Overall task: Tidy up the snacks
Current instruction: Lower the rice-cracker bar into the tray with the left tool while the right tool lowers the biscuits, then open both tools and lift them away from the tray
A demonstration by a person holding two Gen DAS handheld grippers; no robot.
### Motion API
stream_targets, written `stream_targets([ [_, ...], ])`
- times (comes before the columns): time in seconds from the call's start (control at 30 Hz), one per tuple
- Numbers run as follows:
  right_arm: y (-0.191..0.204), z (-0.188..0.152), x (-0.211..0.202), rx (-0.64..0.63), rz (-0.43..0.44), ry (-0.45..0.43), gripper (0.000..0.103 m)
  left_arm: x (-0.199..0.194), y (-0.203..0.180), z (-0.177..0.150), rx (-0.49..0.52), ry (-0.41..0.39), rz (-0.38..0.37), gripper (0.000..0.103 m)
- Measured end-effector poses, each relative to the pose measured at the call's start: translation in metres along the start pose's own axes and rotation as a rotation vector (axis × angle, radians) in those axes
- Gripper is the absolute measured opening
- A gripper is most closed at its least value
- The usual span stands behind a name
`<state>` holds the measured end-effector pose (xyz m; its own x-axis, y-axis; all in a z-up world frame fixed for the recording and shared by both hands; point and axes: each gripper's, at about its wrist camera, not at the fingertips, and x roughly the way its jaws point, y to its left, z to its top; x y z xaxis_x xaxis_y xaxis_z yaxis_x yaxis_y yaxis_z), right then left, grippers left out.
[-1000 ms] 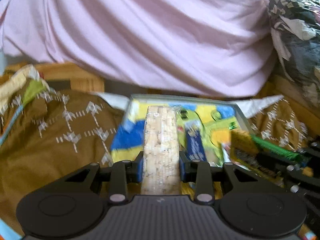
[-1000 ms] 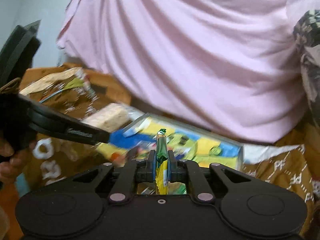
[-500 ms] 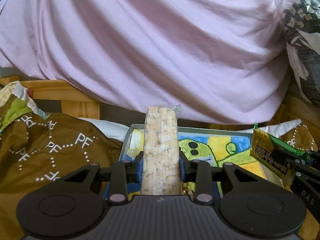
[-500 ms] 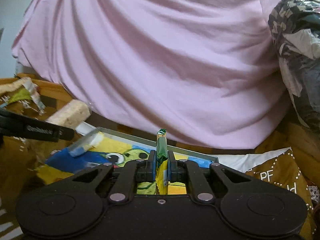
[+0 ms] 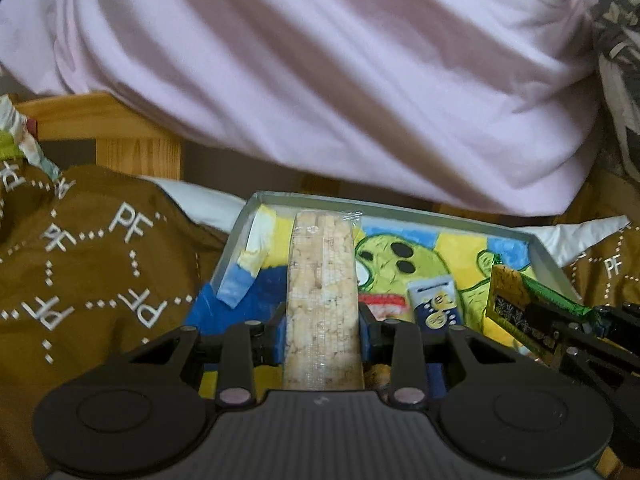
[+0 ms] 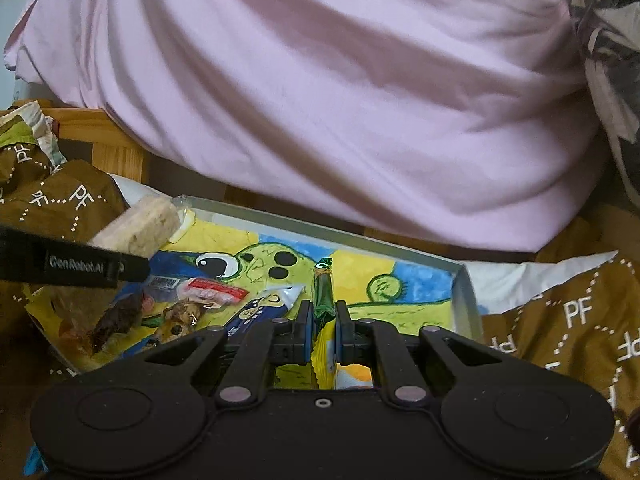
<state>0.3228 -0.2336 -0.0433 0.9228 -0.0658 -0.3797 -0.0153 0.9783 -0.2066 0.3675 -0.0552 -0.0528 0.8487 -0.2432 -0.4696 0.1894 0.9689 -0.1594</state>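
My left gripper (image 5: 322, 320) is shut on a long pale rice-crisp bar (image 5: 322, 292) in clear wrap, held over the near left part of a shallow cartoon-printed tray (image 5: 540, 248). My right gripper (image 6: 323, 312) is shut on a thin green-and-yellow snack packet (image 6: 323, 296) standing on edge above the tray (image 6: 464, 292). In the right wrist view the rice-crisp bar (image 6: 140, 226) and a left finger (image 6: 76, 268) reach in from the left. The green packet (image 5: 520, 304) shows at the right of the left wrist view. A blue packet (image 5: 436, 304) lies in the tray.
Several loose snacks lie in the tray's near left: a red-and-white packet (image 6: 216, 290), dark wrapped pieces (image 6: 116, 320) and the blue packet (image 6: 260, 308). Brown patterned cloth (image 5: 92, 264) surrounds the tray. A pink bedsheet (image 5: 320, 80) hangs behind, over a wooden frame (image 5: 136, 136).
Both grippers pulled back and tilted, so more of the tray and the snacks lying in it shows. Each still holds its snack. The two grippers stand closer over the tray.
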Motion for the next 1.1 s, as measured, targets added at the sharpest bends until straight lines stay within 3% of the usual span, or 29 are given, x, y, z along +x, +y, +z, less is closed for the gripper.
stream_targets([
  [0.4,0.011,-0.007,0.01,0.043,0.067,0.038,0.021,0.016,0.002,-0.005,-0.016,0.053,-0.011,0.04],
  [0.53,0.009,-0.005,0.004,0.074,0.091,0.028,0.037,0.013,0.005,-0.002,-0.044,0.059,-0.027,0.058],
  [0.6,0.006,-0.002,-0.001,0.098,0.096,0.021,0.041,0.008,0.005,0.001,-0.055,0.054,-0.026,0.061],
  [0.77,-0.006,0.01,-0.02,0.164,0.084,-0.018,0.072,-0.01,0.007,0.009,-0.083,0.029,0.002,0.08],
  [0.9,-0.017,0.021,-0.041,0.215,0.078,-0.062,0.083,-0.032,0.008,0.019,-0.093,-0.003,0.039,0.089],
  [0.97,-0.021,0.027,-0.052,0.235,0.075,-0.09,0.095,-0.045,0.008,0.023,-0.091,-0.024,0.055,0.093],
  [1.03,-0.026,0.031,-0.066,0.251,0.075,-0.122,0.1,-0.061,0.007,0.028,-0.087,-0.059,0.068,0.101],
  [1.1,-0.029,0.033,-0.078,0.259,0.075,-0.145,0.102,-0.079,0.005,0.031,-0.08,-0.098,0.081,0.102],
])
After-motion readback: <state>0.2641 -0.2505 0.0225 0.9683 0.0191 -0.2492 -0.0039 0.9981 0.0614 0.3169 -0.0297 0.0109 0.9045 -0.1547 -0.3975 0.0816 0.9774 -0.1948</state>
